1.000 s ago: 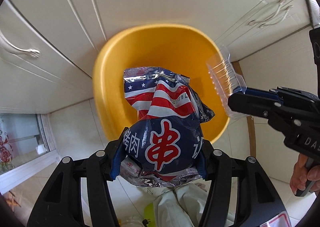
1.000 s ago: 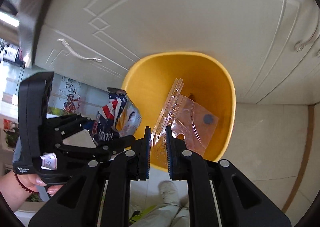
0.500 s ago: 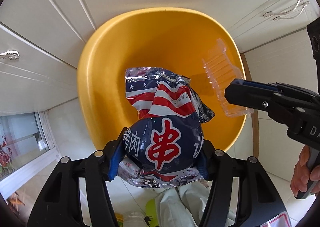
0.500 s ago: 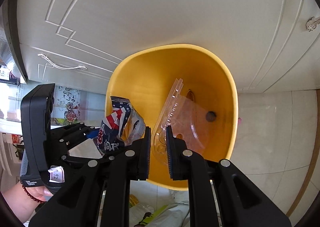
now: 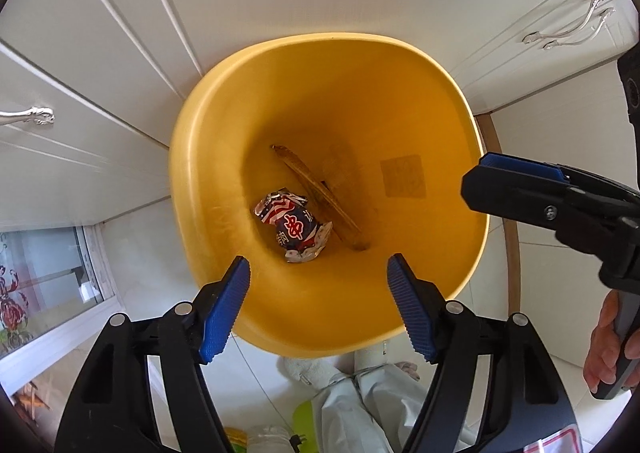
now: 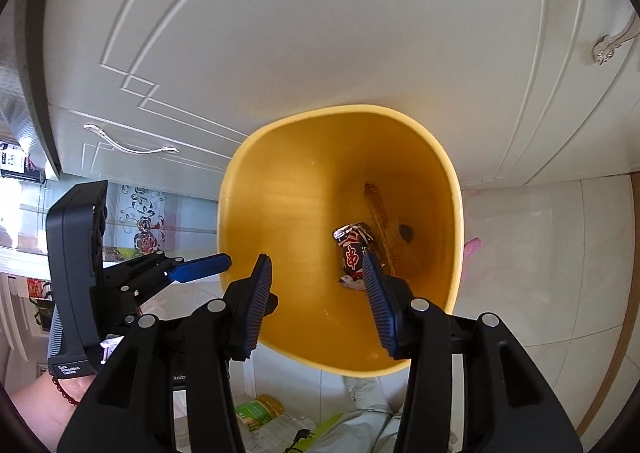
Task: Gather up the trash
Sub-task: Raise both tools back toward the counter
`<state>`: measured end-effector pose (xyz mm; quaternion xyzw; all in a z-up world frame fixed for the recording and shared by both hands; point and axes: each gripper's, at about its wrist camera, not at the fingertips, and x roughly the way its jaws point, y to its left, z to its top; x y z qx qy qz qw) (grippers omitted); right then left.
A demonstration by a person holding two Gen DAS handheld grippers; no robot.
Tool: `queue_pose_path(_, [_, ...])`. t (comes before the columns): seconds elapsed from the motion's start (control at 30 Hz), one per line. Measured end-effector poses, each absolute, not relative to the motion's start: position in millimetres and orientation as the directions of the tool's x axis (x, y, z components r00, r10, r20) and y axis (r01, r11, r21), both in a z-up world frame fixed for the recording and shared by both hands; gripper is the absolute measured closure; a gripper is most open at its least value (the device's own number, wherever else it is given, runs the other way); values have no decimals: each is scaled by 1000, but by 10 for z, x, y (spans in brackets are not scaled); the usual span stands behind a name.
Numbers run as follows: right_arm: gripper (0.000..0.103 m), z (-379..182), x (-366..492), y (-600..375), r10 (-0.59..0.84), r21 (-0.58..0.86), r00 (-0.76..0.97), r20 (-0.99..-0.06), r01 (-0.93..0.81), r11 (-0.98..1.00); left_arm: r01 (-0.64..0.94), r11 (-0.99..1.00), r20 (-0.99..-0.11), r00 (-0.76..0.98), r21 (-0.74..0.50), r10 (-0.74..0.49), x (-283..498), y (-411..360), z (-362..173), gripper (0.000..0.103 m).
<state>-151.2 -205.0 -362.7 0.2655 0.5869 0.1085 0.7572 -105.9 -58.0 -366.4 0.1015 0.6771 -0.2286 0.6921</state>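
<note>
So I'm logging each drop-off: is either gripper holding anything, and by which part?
Nothing is held. The left gripper and right gripper are both opening with nothing between their pads; the snack bag lies at the bottom of the yellow bin.

Large red Chinese character "串" on the crumpled snack wrapper inside the yellow bin.
</note>
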Motion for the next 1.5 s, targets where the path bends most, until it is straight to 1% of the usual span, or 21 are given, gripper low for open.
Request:
queue_pose_path(0.23, [54,-3298,-1669,-2164,475,536,320,-820,133,834,435,885,-983,-1,-165,-183,-1090,-514,-3443,32])
queue_pose_path(0.37, [54,-3001,-1797,-2149,441,507,359,-823,110,855,409,898,-980,33,-164,-194,-1199,-355,-3234,32])
queue_pose_path(0.43, [54,-2774,-1893,-2129,396,461,384,-834,93,882,398,904,-980,57,-155,-193,-1281,-307,-3097,32])
queue_pose_path(0.67, [54,-1951,-2209,-2063,290,339,475,-831,18,941,336,928,-963,152,-163,-224,-1624,-106,-2396,32])
queue_pose_path(0.9, [54,-1153,-2386,-2053,247,274,571,-783,-41,961,275,949,-934,271,-155,-232,-1734,-6,-1652,31])
queue_pose_path(1.03, [54,-782,-2417,-2061,236,264,630,-739,-51,963,241,959,-908,350,-151,-231,-1652,62,-1224,31])
queue_pose_path(1.17, [54,-511,-2338,-2079,222,259,670,-709,-46,965,226,962,-884,404,-153,-235,-1501,82,-942,31])
queue_pose_path(1.33, [54,-340,-2093,-2069,203,240,687,-698,-42,970,224,963,-867,438,-151,-238,-1236,94,-770,31])
queue_pose_path(1.5, [53,-232,-1673,-2039,171,208,707,-687,-34,978,228,962,-859,450,-153,-243,-792,116,-697,31])
